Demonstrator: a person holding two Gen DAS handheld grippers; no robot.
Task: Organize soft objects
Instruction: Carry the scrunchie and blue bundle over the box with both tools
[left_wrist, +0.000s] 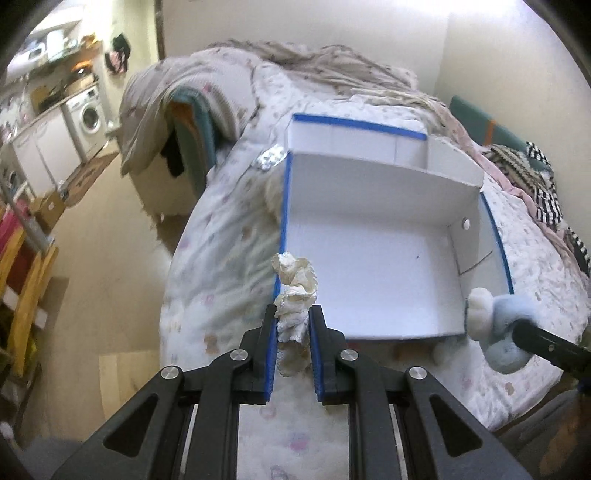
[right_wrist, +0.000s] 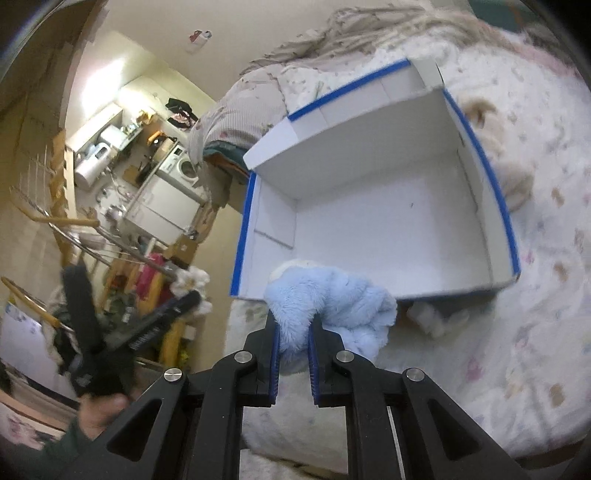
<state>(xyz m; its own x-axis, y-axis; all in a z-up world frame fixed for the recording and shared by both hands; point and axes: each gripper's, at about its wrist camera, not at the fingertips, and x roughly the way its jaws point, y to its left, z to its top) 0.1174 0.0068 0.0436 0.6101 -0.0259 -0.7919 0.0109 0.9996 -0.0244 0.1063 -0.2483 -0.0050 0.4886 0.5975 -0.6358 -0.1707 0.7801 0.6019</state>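
above white box (left_wrist: 369, 258); no legible writing

My left gripper (left_wrist: 291, 328): black frame, blue pads, cream-white ruffled cloth (left_wrist: 295, 291) between them. My right gripper (right_wrist: 293, 334): same black and blue, pale blue fluffy plush (right_wrist: 332, 299) with white patch. Box (left_wrist: 369, 206) on bed: white inside, blue tape along rims. Bed cover (left_wrist: 221, 236): white, faint pastel print in pink, tan, lilac. At bed's far edge, beige ribbed blanket (left_wrist: 332, 62). Near right edge, black-and-white striped fabric (left_wrist: 546, 199).
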